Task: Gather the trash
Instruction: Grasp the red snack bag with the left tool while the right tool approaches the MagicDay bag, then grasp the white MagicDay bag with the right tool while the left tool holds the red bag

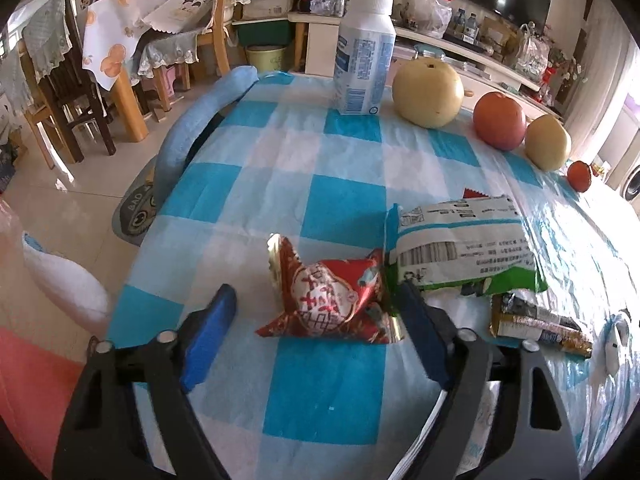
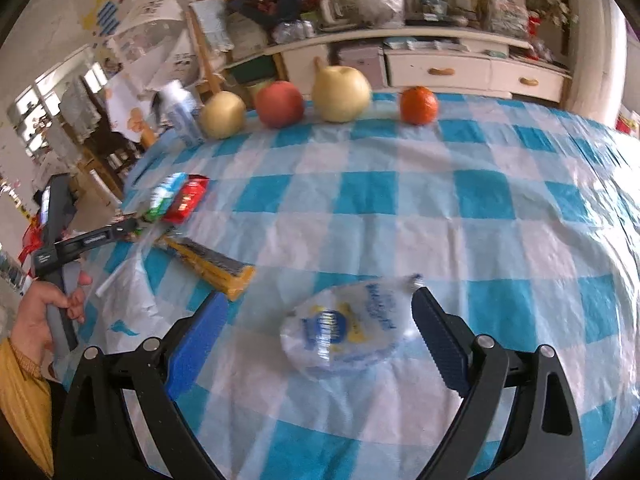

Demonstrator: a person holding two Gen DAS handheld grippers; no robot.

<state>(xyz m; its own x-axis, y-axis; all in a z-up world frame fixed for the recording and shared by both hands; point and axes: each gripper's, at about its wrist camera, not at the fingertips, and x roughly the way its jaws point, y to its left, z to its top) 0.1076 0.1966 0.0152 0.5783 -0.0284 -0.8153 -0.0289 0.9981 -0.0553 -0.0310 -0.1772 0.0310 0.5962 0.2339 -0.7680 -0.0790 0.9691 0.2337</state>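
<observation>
Risk: checked plastic tablecloth (image 1: 344, 208) is slick and wrinkled, so pads may snag it. Green-white crinkly packet (image 1: 460, 248) touches the red foil wrapper (image 1: 332, 300); left gripper (image 1: 316, 308), released, straddles it and could drag both. Right gripper (image 2: 320, 316), released, straddles clear round film wrapper (image 2: 340, 332).

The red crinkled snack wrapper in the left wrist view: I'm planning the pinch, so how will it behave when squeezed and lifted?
The red crinkled snack wrapper looks puffed and creased, so it will probably crush flat rather than resist. It is likely very light. Its glossy foil may slip, and a nudge could slide it across the blue-and-white checked tablecloth into the green-and-white packet beside it.
</observation>
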